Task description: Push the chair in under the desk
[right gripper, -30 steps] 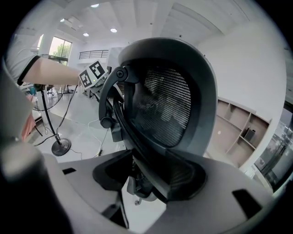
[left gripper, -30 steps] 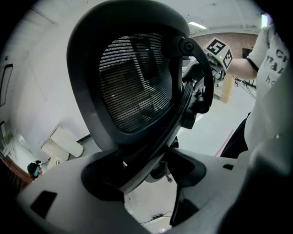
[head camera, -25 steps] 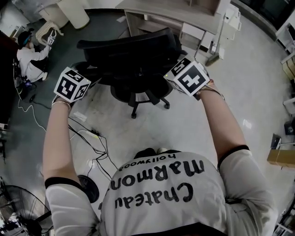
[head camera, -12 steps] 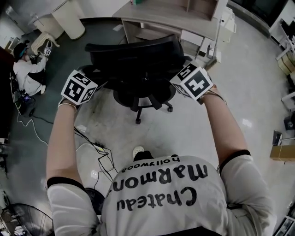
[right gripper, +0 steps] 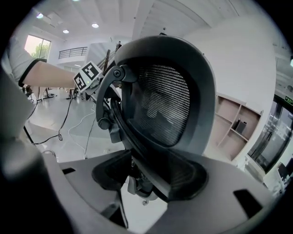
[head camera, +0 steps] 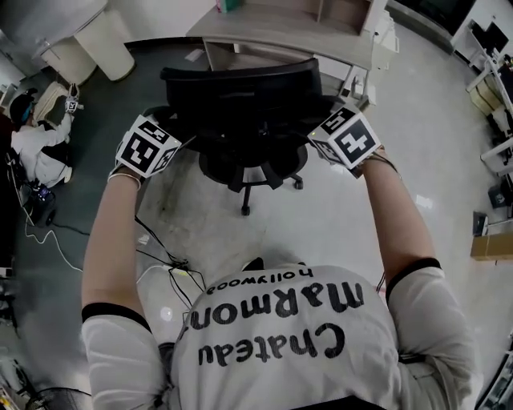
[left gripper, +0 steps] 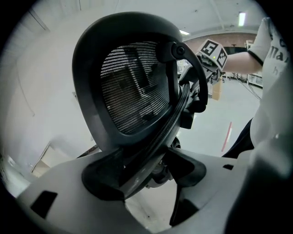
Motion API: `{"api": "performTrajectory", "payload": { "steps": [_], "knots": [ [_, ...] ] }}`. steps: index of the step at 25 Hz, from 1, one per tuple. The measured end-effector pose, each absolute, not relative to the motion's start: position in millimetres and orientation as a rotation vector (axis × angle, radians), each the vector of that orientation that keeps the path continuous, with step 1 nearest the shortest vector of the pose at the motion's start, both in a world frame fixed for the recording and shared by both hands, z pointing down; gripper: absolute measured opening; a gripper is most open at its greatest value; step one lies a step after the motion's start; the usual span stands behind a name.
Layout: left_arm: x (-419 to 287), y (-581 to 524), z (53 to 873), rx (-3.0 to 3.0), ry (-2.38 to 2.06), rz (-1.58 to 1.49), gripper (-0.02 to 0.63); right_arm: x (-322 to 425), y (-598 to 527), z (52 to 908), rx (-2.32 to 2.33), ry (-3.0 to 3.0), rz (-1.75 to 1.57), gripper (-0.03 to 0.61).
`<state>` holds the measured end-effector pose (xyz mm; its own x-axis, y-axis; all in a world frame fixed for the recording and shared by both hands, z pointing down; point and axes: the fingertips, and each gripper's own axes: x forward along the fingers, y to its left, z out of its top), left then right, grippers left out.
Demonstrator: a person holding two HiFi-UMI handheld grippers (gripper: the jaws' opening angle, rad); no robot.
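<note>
A black mesh office chair [head camera: 240, 104] stands with its seat facing the light wooden desk [head camera: 280, 24], its front close to the desk edge. My left gripper [head camera: 175, 134] clamps the left rim of the backrest [left gripper: 132, 91], which runs between its jaws [left gripper: 146, 169]. On the other side, my right gripper [head camera: 319, 128] is closed over the right rim of the backrest [right gripper: 165, 100], with the frame lying across both pads [right gripper: 146, 176]. Each gripper view shows the other gripper's marker cube beyond the chair.
The chair's wheeled base [head camera: 248, 188] stands on pale floor. Cables [head camera: 160, 264] trail on the floor at my left. A person [head camera: 32, 136] sits on the dark floor far left. A white bin [head camera: 100, 36] is beside the desk, a cardboard box [head camera: 490, 244] at far right.
The chair has rolled forward toward the desk with both grippers still on the backrest. The person holding the grippers has stepped forward behind it.
</note>
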<state>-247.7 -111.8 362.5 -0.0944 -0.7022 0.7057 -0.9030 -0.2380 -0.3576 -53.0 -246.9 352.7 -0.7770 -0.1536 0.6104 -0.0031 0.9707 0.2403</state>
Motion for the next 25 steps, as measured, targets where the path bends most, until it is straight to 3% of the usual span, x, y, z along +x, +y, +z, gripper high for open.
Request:
{"api": "performTrajectory", "payload": {
  "steps": [25],
  "knots": [
    [-289,-169,378,2.140,-1.784,1.282,0.295,-83,-289,372,0.271,-2.454,-0.255,0.249]
  ]
}}
